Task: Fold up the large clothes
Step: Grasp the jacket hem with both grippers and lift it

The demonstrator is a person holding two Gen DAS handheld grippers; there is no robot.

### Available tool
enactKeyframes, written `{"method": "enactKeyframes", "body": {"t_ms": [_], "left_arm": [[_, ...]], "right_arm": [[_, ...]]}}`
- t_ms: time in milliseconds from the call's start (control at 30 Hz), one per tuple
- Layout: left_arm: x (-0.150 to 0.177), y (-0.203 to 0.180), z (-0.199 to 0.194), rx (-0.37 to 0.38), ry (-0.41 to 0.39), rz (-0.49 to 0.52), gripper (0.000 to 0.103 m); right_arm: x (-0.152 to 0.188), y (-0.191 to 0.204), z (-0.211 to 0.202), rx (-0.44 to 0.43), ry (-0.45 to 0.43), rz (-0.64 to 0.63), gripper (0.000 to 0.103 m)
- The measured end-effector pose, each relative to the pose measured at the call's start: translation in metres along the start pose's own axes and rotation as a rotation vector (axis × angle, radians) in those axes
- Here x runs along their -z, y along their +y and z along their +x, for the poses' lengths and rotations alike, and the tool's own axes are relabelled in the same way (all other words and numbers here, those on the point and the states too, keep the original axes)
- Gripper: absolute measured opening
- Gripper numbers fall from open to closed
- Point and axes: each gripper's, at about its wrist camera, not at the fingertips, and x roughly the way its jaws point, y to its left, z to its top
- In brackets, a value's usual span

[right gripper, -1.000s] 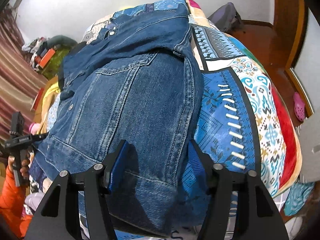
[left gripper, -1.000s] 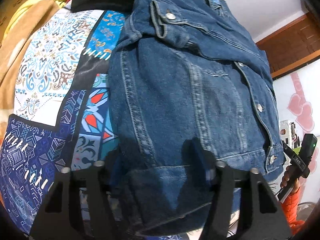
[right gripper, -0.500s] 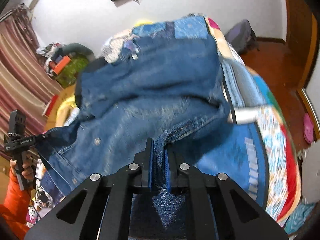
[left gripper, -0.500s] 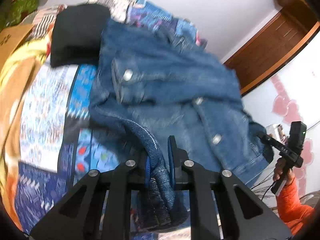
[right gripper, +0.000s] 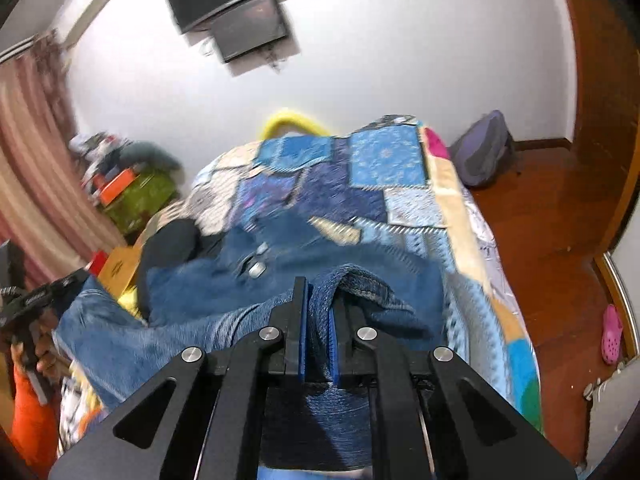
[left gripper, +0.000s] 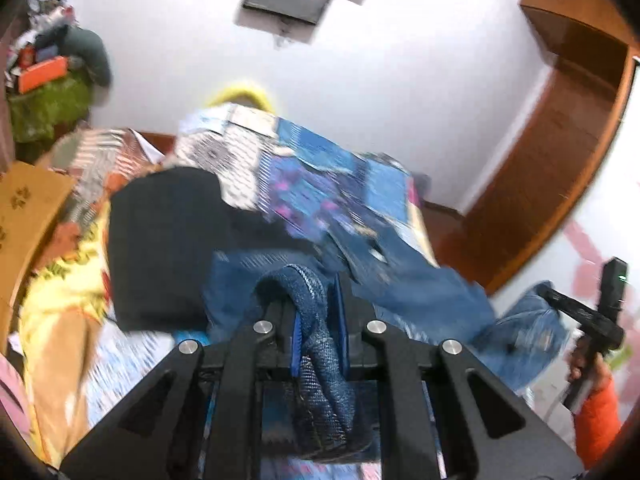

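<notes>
While both cameras show motion blur, the grip state of each tool is legible. The left gripper [left gripper: 316, 312] has its jaws pressed onto a bunched, rope-like fold of the denim jacket [left gripper: 432, 300]; blue pads sit on either side of the fold, and cloth hangs down behind them. The right gripper [right gripper: 319, 320] is likewise clamped on a doubled hem of the denim jacket [right gripper: 224, 296], with the fabric rising between its blue pads.

The jacket is raised at both pinched points and sags between them. Its remaining part lies rumpled on the near end of the bed, on the patchwork quilt [right gripper: 384, 164]. Metal snap buttons [right gripper: 256, 268] face up near the middle of the garment. In the left wrist view the right gripper [left gripper: 580, 312] appears at the right edge, with denim draped from it, held by a hand [left gripper: 586, 362] above an orange sleeve. In the right wrist view the left gripper [right gripper: 36, 300] appears at the left edge in the same manner.

A black garment [left gripper: 160, 248] lies on the left side of the bed, touching the jacket. A wall-mounted screen [right gripper: 248, 28] hangs above the far end of the bed. A grey backpack [right gripper: 484, 152] rests on the wooden floor beside the bed, against the wall. A pink clog [right gripper: 612, 334] lies on the floor near the right edge.
</notes>
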Motion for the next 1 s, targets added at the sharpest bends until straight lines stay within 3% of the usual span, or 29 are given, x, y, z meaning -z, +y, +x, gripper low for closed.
{"method": "enactKeyframes", "body": {"t_ms": [133, 200, 333, 467, 633, 733, 800, 900, 1000], "left_arm": [[-0.007, 0.018, 0.049, -0.080, 0.032, -0.007, 0.013], [-0.004, 0.027, 0.076, -0.136, 0.067, -0.004, 0.011], [0.013, 0.047, 0.123, -0.176, 0.174, -0.013, 0.011], [0.031, 0.055, 0.145, -0.189, 0.229, -0.011, 0.012], [0.038, 0.050, 0.144, -0.220, 0.242, 0.020, 0.014], [0.040, 0.035, 0.133, -0.273, 0.243, 0.095, 0.037], [0.042, 0.026, 0.119, -0.291, 0.218, 0.138, 0.060], [0.044, 0.016, 0.096, -0.287, 0.192, 0.179, 0.064], [0.046, 0.011, 0.078, -0.245, 0.193, 0.175, 0.069]], "right_arm": [[-0.003, -0.024, 0.042, 0.037, 0.040, 0.064, 0.007], [-0.002, -0.035, 0.060, 0.038, 0.083, 0.096, 0.007], [0.011, -0.047, 0.092, 0.067, 0.164, 0.080, 0.007], [0.014, -0.045, 0.096, 0.079, 0.167, 0.017, 0.007], [0.012, -0.037, 0.093, 0.102, 0.197, -0.037, 0.009], [0.010, -0.032, 0.085, 0.104, 0.204, -0.035, 0.014], [0.011, -0.026, 0.075, 0.124, 0.198, -0.051, 0.022], [0.013, -0.015, 0.056, 0.146, 0.162, -0.085, 0.034], [0.017, -0.004, 0.036, 0.135, 0.142, -0.117, 0.038]]}}
